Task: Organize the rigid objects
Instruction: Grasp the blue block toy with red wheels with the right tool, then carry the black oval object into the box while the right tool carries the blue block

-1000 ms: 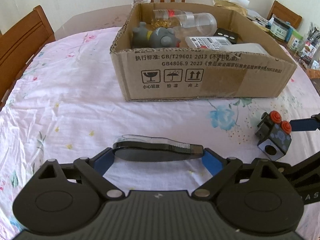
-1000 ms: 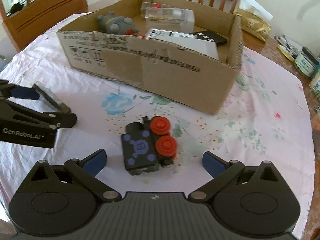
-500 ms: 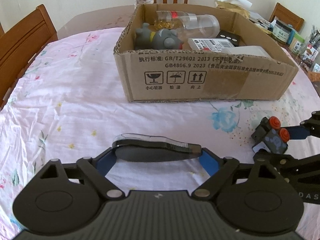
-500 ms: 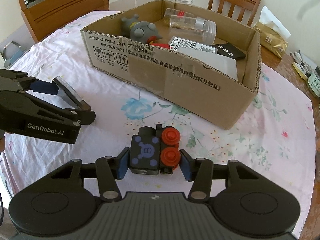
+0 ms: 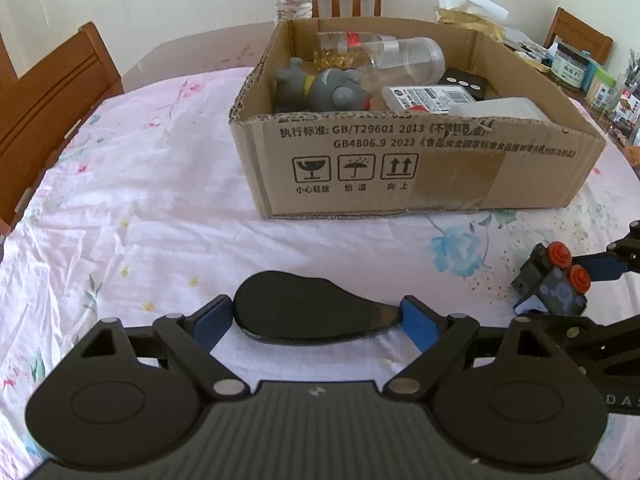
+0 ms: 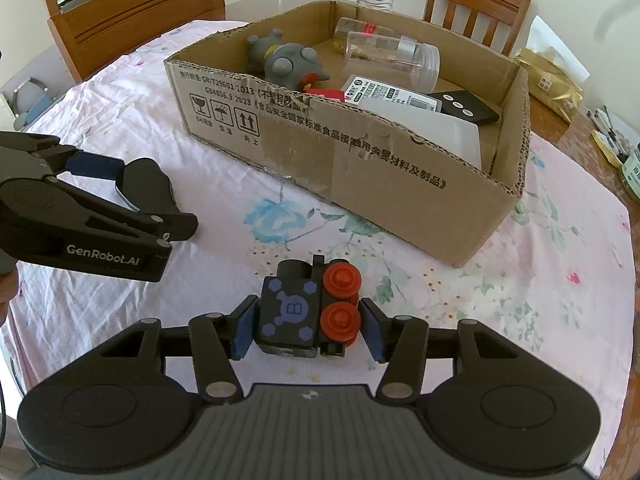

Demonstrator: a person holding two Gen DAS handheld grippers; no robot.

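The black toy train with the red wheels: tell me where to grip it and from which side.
Grip the toy train across its width from above, one pad on the flat black body side, the other on the two red wheels. As it lies, those sides face the right gripper fingers.

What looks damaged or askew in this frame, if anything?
The cardboard box is worn: its near rim is torn and dented, with a taped patch on the front wall. Inside, the clear plastic jar and grey toy lie tipped on their sides. Nothing looks spilled.
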